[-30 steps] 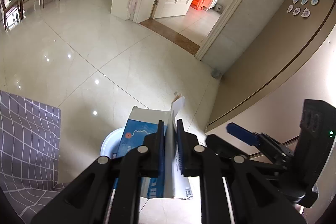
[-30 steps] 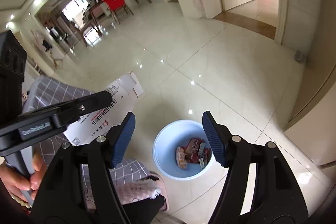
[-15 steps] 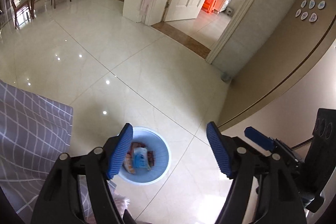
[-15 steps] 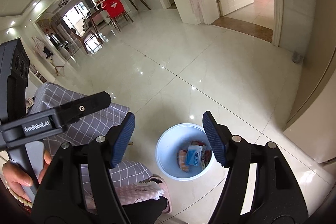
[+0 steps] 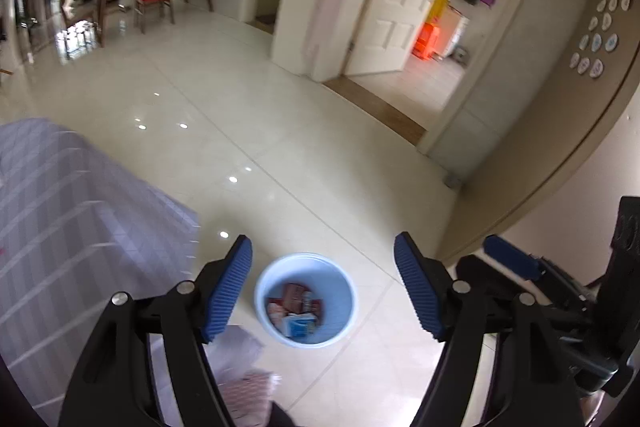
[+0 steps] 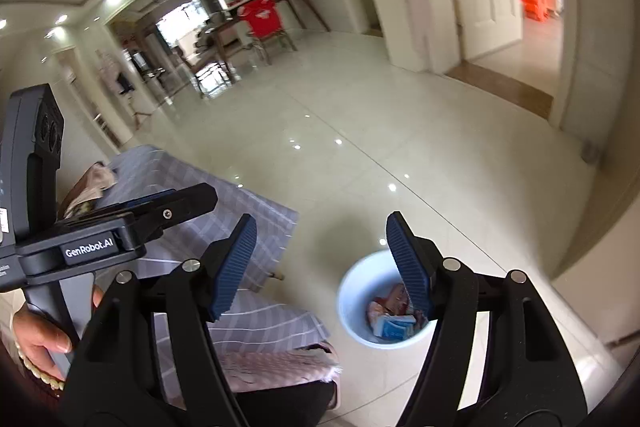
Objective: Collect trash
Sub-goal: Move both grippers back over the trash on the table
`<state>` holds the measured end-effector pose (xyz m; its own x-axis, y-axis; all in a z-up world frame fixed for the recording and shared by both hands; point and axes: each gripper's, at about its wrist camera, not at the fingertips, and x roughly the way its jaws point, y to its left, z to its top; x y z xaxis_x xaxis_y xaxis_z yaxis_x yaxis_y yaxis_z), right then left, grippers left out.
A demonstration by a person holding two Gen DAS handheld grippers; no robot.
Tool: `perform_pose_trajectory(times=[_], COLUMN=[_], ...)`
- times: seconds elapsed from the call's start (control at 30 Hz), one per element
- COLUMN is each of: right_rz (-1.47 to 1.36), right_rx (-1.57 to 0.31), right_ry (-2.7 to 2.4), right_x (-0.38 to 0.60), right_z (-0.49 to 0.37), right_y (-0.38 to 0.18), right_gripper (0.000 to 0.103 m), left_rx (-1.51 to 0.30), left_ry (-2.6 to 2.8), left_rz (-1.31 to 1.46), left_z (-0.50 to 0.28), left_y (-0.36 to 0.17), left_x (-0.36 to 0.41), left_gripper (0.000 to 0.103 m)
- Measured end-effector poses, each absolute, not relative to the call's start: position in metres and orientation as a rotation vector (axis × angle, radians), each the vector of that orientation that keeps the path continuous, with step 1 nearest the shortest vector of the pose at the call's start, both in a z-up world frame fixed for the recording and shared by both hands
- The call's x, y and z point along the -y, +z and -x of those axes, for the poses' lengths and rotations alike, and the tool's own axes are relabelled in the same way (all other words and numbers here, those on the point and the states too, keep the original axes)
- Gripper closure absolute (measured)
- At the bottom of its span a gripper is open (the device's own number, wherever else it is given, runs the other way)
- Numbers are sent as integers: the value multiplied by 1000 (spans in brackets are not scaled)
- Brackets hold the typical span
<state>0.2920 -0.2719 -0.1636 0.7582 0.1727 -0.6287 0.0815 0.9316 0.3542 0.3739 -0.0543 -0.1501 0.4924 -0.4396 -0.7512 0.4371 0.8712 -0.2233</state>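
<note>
On glossy tiles [image 5: 304,147], round plastic bin [image 5: 344,311].

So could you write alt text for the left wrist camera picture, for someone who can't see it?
A pale blue bin holding a blue-and-white carton and other wrappers stands on a shiny tiled floor, framed between the open, empty blue-padded fingers of the left gripper. A grey checked cloth lies at left; a white door stands open beyond.

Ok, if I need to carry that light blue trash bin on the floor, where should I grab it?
Probably the rim of the bin, coming straight down from above with one pad inside the wall and one outside. It stands upright with its mouth open, and the wall looks thin. Pick a stretch clear of the trash inside.
</note>
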Motion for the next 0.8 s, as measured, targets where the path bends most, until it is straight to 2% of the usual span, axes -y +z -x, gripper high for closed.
perform_pose_trajectory(times=[0.37,0.6,0.8], right_rz=[-266,-157,-78], right_rx=[-689,-715,-740], right_ry=[277,419,541], right_x=[133,28,-61], right_z=[-321,-350,-367], right_y=[-116,-107,-111], right_gripper=[34,34,34], left_rx=[-794,-777,-795], left_ry=[-272,-36,128], left_rz=[12,1,163], left_z=[-356,-352,-340], left_y=[-98,-95,-104], left_x=[-116,-231,-340], left_gripper=[25,24,24])
